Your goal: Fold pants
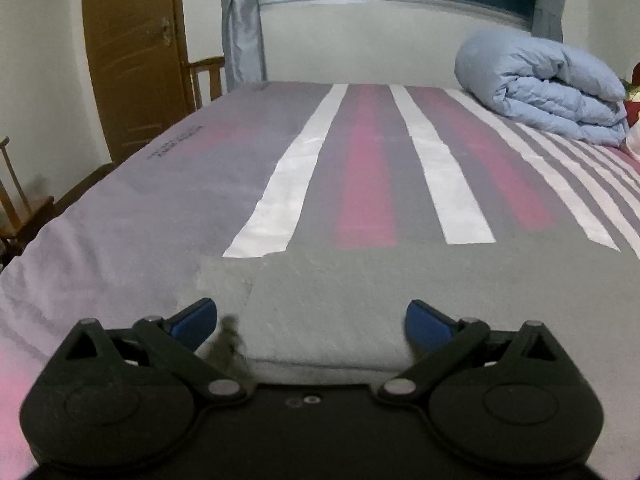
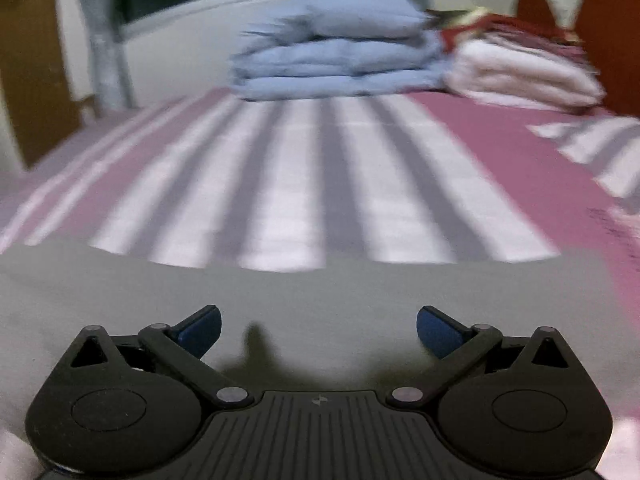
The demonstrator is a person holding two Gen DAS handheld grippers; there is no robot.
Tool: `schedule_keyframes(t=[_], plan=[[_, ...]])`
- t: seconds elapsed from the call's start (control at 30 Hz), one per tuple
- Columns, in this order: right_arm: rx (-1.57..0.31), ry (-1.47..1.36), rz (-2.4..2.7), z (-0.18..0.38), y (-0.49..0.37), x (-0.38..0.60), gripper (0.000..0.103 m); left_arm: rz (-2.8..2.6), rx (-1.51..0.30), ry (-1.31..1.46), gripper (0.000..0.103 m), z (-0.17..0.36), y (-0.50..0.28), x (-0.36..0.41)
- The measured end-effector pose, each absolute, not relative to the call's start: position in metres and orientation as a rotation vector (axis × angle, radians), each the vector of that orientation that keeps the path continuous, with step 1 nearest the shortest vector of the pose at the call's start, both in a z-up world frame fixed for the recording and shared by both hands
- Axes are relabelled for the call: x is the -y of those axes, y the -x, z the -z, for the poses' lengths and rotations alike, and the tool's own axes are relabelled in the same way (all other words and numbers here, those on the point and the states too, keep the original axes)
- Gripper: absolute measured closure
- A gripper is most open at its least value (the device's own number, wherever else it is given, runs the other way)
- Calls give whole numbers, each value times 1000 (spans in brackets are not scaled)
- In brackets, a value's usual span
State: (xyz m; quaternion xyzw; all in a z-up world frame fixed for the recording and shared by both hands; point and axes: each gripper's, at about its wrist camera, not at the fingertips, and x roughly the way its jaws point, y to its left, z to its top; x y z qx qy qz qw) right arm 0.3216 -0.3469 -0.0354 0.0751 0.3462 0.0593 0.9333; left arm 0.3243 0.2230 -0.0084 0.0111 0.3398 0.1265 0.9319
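Note:
The grey pants (image 1: 340, 300) lie flat on the striped bed, spread across the near part of the left wrist view. They also fill the near part of the right wrist view (image 2: 280, 300). My left gripper (image 1: 311, 326) is open, its blue fingertips (image 1: 194, 322) low over the near edge of the pants, holding nothing. A dark drawstring or tag (image 1: 230, 340) lies between the fingers at the left. My right gripper (image 2: 319, 332) is open and empty, low over the pants. The right wrist view is blurred.
The bed (image 1: 120, 216) has pink, grey and white stripes. A folded light-blue duvet (image 1: 548, 88) sits at the far right, also in the right wrist view (image 2: 336, 52), next to white and red folded bedding (image 2: 520, 68). A wooden door (image 1: 132, 52) and chair (image 1: 16, 216) stand left.

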Motion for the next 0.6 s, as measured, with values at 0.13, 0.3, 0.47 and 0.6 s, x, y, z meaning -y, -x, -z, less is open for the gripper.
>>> schedule_keyframes(t=[0.13,0.3,0.47,0.6], plan=[[-711,-117,-246,38,-338,276,0,-328,-782,-84,5,33,-340,-243],[-824,-25,-252,64,-371,212,0,-286,-781,11,5,44,-334,-261],[-791,-51,-243,58,-365,217,0,-302,-761,-25,6,41,-329,-253],[-722,-59,-211,46,-347,238,0,-312,-740,-55,6,33,-317,-246]])
